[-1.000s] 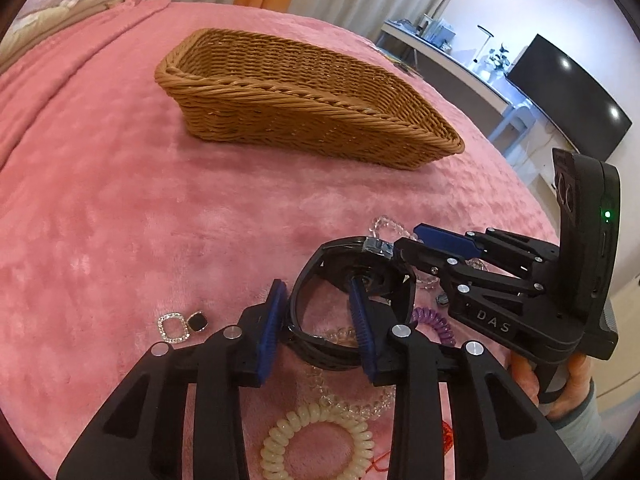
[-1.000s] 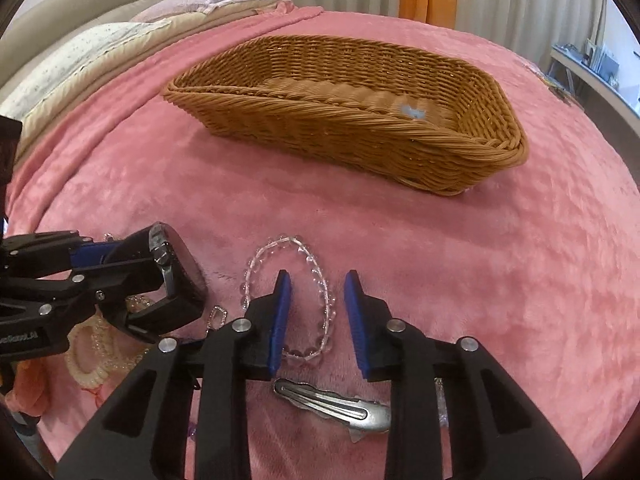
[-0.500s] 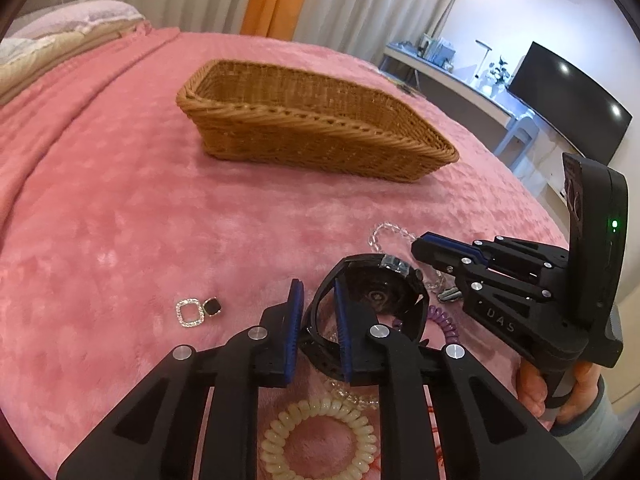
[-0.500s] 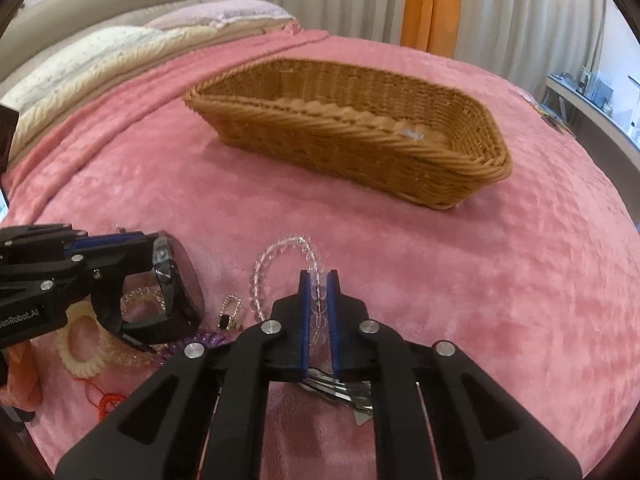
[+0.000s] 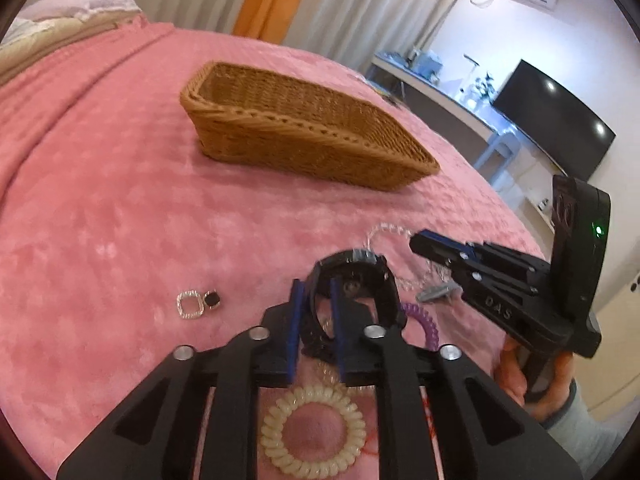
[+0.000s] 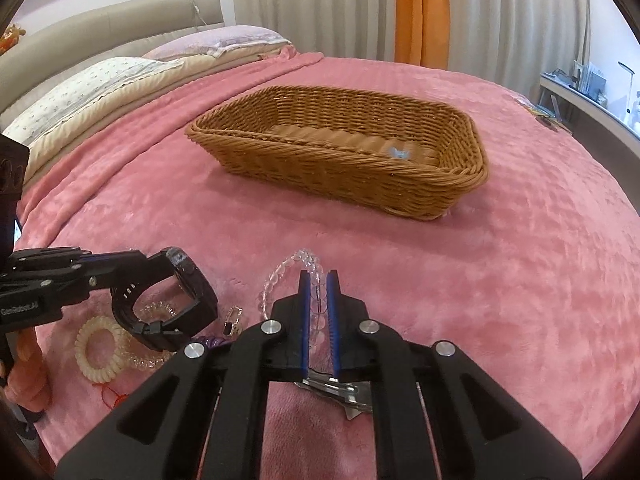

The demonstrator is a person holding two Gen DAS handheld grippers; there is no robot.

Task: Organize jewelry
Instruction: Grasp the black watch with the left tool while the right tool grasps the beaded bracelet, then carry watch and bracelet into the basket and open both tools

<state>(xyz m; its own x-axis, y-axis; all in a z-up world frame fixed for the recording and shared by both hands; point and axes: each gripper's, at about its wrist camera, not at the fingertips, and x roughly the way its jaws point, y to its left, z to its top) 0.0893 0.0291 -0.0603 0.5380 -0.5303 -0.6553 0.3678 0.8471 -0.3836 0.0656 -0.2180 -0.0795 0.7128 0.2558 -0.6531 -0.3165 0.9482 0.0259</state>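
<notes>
Left wrist view: the left gripper (image 5: 315, 312) has its fingers (image 5: 295, 320) pinching the strap of a black watch (image 5: 352, 284), which has come up off the pink bed (image 5: 120, 220) since a second ago, when the fingers stood spread around it. Left behind on the blanket are a cream coil hair tie (image 5: 314, 428), a purple coil tie (image 5: 420, 320) and a small pair of earrings (image 5: 199, 303). The wicker basket (image 5: 304, 140) lies well apart, farther up the bed. Right wrist view: the right gripper (image 6: 319, 304), open a second ago, now has its fingers (image 6: 304, 312) drawn in on one side of a clear bead bracelet (image 6: 280, 276), whose far loop appears to touch the blanket. A metal hair clip (image 6: 340, 392) lies under the gripper body. The basket (image 6: 468, 176) holds only a small pale blue item (image 6: 400, 153). Both grasps appear secured, so the picking step looks finished; carrying the two pieces over the basket rim is judged the remaining work.
</notes>
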